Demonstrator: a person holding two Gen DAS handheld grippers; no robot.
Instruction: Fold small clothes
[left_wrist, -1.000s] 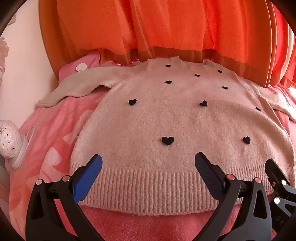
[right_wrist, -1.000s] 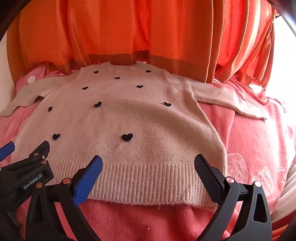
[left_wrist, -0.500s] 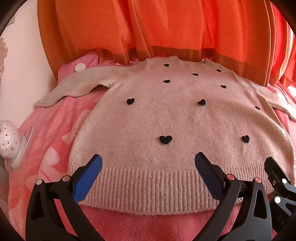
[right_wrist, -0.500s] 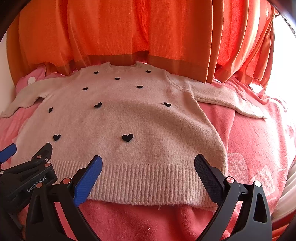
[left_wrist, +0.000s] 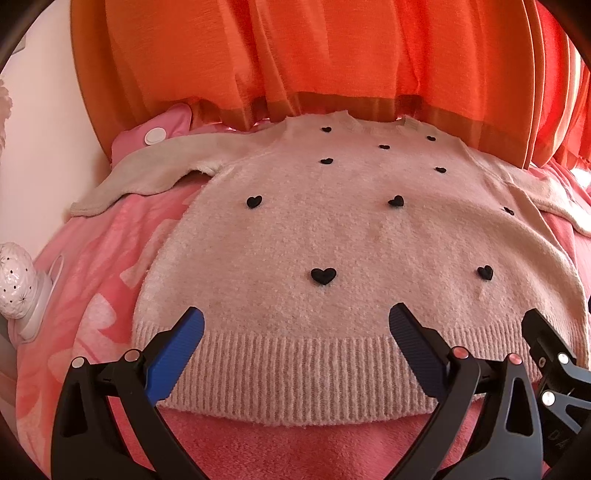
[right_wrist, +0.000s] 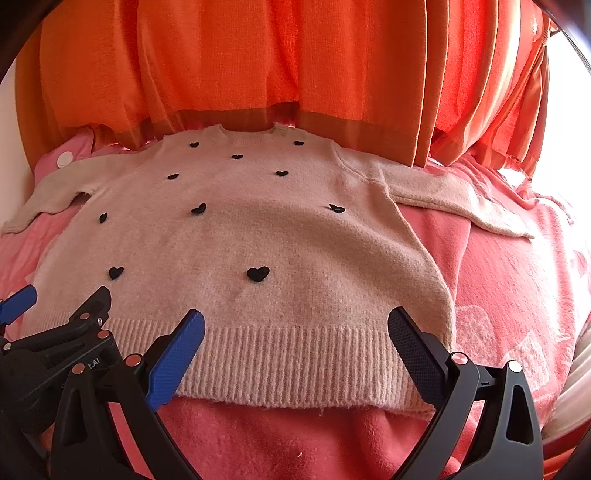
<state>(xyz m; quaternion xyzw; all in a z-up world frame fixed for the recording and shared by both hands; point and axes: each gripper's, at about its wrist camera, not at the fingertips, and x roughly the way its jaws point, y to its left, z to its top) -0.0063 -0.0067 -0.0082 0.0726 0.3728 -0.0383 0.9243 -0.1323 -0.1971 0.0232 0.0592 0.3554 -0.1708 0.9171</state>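
Note:
A small beige knit sweater (left_wrist: 332, 236) with black hearts lies flat, front up, on a pink blanket (left_wrist: 92, 280), both sleeves spread out; it also shows in the right wrist view (right_wrist: 258, 236). My left gripper (left_wrist: 295, 332) is open and empty, hovering over the ribbed hem (left_wrist: 295, 373) at the sweater's left half. My right gripper (right_wrist: 295, 332) is open and empty over the hem (right_wrist: 288, 362) at the right half. Each gripper shows at the edge of the other's view.
Orange curtains (left_wrist: 314, 55) hang right behind the sweater's neckline. A white perforated lamp-like object (left_wrist: 16, 280) stands at the left edge of the bed. The pink blanket (right_wrist: 517, 295) extends to the right of the sweater. A white wall (left_wrist: 48, 129) is at the left.
Both grippers have edged slightly forward and lower toward the hem. They stay open; the sweater has not moved.

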